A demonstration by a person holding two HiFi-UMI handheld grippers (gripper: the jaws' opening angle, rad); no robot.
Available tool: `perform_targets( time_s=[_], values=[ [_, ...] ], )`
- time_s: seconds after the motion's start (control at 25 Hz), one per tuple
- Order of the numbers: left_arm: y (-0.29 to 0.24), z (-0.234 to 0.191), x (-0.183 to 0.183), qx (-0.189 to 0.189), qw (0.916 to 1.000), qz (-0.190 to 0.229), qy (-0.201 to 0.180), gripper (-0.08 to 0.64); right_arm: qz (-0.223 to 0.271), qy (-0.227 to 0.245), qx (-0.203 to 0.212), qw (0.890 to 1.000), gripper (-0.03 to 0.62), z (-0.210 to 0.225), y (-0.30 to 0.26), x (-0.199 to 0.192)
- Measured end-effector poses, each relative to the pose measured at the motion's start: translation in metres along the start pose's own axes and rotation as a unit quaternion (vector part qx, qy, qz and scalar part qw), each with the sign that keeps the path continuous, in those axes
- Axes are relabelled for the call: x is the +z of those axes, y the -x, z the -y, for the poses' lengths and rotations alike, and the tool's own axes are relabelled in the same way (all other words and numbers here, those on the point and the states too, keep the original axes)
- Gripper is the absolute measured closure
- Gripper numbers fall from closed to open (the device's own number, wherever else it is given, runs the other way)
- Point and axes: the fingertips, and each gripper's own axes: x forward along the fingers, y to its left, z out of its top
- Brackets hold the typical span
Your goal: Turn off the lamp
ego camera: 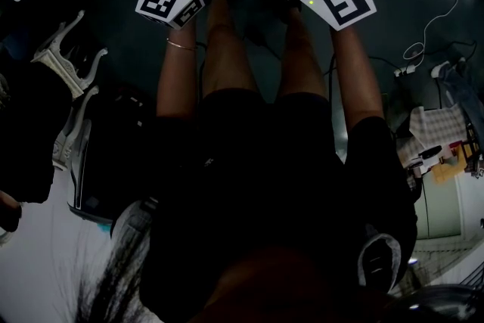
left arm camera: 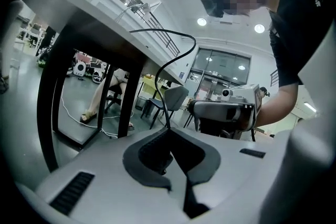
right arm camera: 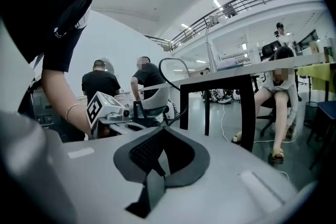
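Towering above both claws is one tabletop [right arm camera: 252, 66], with one slim lamp [right arm camera: 209, 42] upright on it (well above them). One cord [left arm camera: 161, 102] loops down off it into the left claw [left arm camera: 168, 131], which seems to pinch it; the right claw [right arm camera: 160, 131], pressed together and empty, sits just beside.
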Motion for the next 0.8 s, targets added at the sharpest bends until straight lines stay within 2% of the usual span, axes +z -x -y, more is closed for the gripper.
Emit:
perform_targets(
  time_s=[0.28, 0.48, 0.8],
  values=[
    [-0.003, -0.012, -0.026, 0.019, 0.9994, -0.024, 0.014, 0.548, -0.005, -0.020, -0.027, 0.999, 0.591, 0.009, 0.002, -0.003],
    [-0.001, -0.028, -0.039, 0.045, 0.9981, -0.026, 0.032, 0.548, -0.004, -0.025, -0.031, 0.999, 0.591, 0.012, 0.000, -0.003],
    [0.006, -0.033, -0.049, 0.066, 0.9967, -0.031, 0.034, 0.548, 0.003, -0.043, -0.036, 0.998, 0.591, 0.015, 0.000, -0.002]
  ],
)
